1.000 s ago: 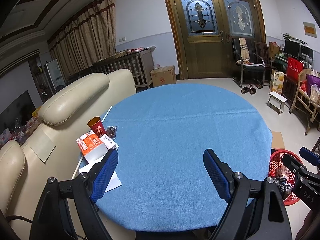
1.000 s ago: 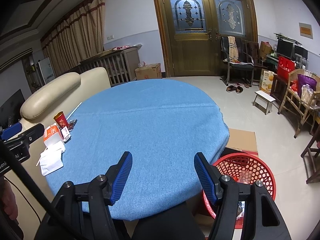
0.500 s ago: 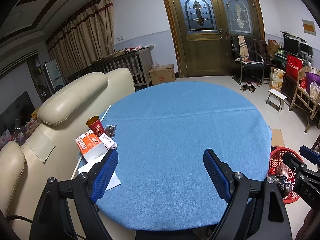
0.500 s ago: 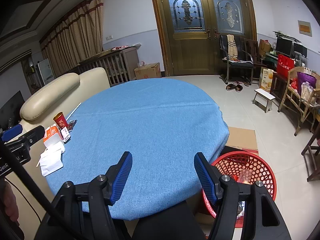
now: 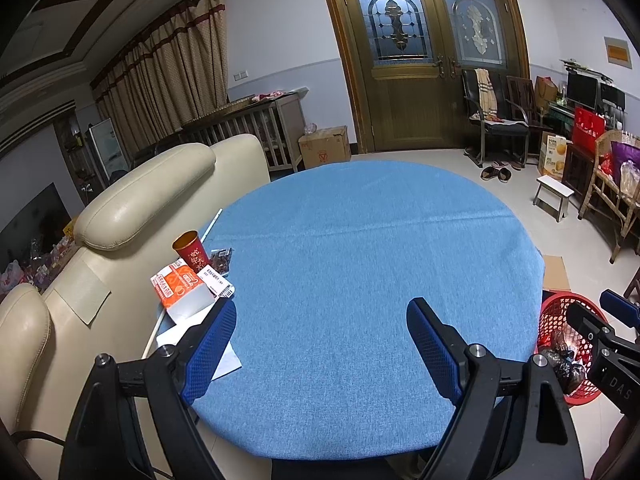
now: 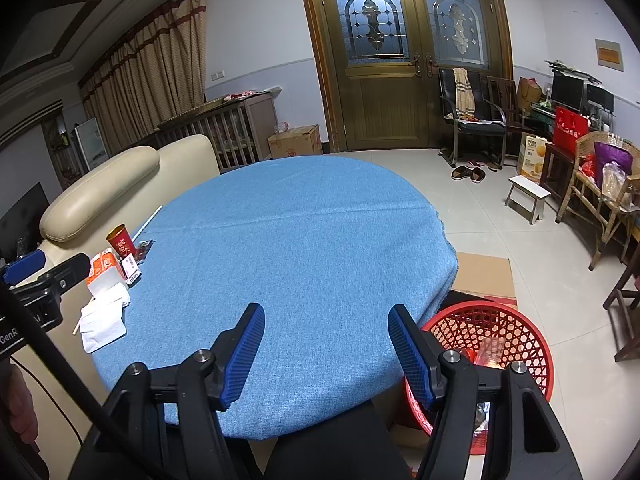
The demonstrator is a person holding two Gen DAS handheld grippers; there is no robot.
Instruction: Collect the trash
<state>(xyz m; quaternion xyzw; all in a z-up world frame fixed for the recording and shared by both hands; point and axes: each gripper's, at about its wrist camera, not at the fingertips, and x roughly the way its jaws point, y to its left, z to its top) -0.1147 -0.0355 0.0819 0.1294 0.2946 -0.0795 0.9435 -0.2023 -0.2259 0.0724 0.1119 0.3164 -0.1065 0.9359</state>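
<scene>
Blue round table [image 5: 360, 280] holds one red cup [image 5: 192, 249], one orange carton [image 5: 180, 285]; both claws, left gripper [image 5: 320, 344] and right gripper [image 6: 326, 350], gape empty. Only the right view shows the red basket [image 6: 496, 328] whole.

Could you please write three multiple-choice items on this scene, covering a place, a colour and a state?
1. Where does the trash lie on the table?
A. at its left edge, by the sofa
B. at its middle
C. at its right edge

2. What colour is the basket on the floor?
A. green
B. red
C. white

3. How is the left gripper?
A. shut on the red cup
B. shut on nothing
C. open and empty

Answers: 1 A, the red cup, the orange carton and the papers cluster there; 2 B, red mesh; 3 C, only cloth shows between its pads.
</scene>
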